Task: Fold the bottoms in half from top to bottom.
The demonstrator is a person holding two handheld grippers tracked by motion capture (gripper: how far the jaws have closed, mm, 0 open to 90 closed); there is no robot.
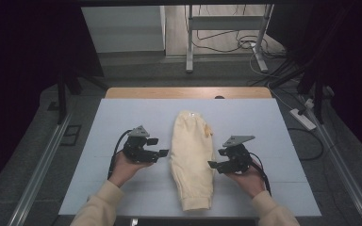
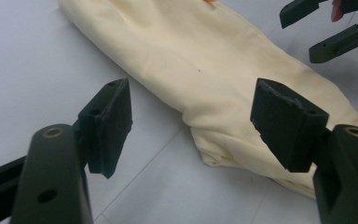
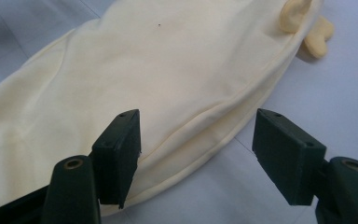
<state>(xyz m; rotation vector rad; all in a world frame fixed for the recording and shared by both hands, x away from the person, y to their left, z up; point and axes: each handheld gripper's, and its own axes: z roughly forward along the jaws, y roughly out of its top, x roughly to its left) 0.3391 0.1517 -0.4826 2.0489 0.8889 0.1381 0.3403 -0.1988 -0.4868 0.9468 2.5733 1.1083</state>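
Cream trousers lie folded lengthwise, leg on leg, along the middle of the white tabletop; waistband at the far end with a drawstring sticking out, cuffs at the near edge.

Left hand-held gripper sits just left of the trousers, about mid-length, jaws apart with nothing between them. In the left gripper view they frame the garment's left edge near a crease, no contact visible.

Right hand-held gripper sits just right of the trousers, jaws apart and also empty, tips at the fabric's right edge. Right gripper view puts that seam edge between the jaws, pads not pressing.

Step, my read: pre-grasp for the next fold, both sides lined up on the trousers, nothing picked yet.

Next move calls for: each jaw pair to close on its side edge through both layers, then lift together and fold end over end, cuffs to waistband. Risk: catching only the top layer.

Pose: both hands palm-up under the grippers, forearms in from the near edge, jaws aimed inward at the trousers, roughly level.
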